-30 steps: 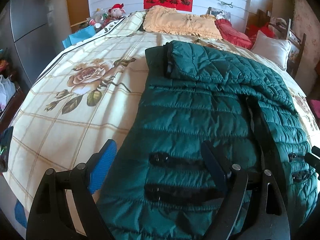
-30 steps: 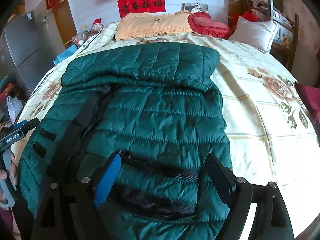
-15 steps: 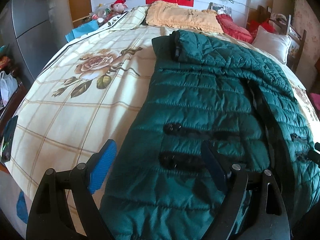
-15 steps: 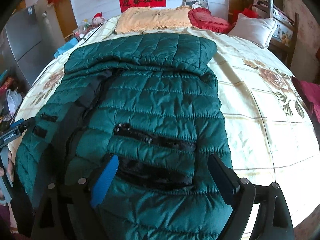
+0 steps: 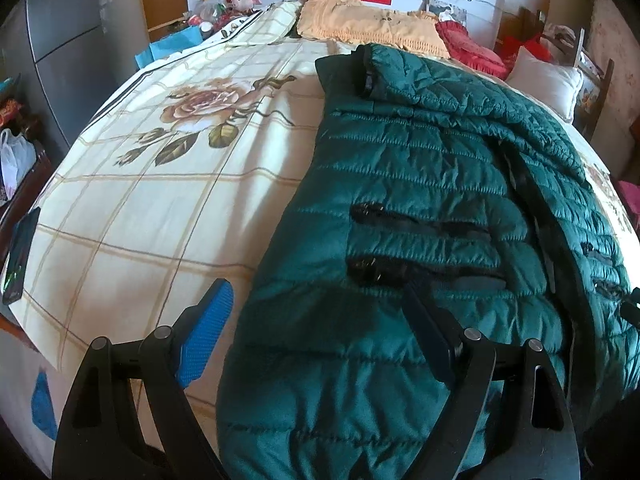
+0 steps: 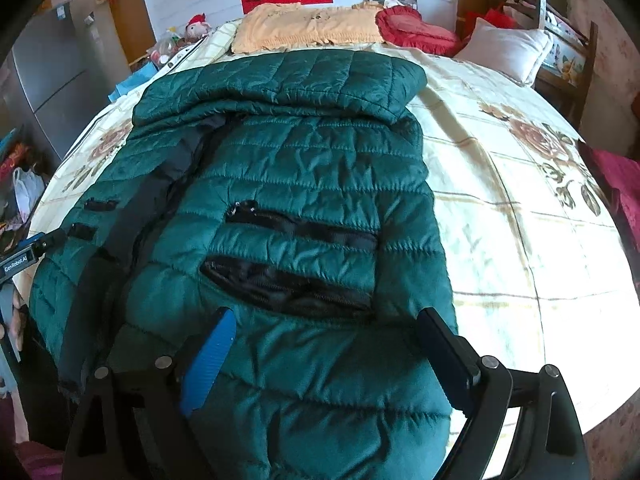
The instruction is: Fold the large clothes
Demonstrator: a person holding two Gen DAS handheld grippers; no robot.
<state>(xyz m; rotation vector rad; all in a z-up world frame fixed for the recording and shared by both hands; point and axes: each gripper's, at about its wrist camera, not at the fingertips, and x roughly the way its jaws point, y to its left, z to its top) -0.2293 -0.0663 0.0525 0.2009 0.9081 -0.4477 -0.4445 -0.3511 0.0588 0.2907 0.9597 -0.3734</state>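
Green quilted jacket (image 6: 304, 184) spread front-up along the bed (image 5: 152, 216), long axis running from the near hem to the folded-over top by the far pillows (image 6: 504, 48). Left gripper (image 5: 316, 316) and right gripper (image 6: 324, 332) above the hem, jaws wide apart, gripping nothing. Sleeves indistinct among folds; hem cut off at the lower edge.

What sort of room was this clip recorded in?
Most likely a home bedroom: a wide bed under a floral sheet, pillows at its head, and a green puffer jacket spread on it for folding.
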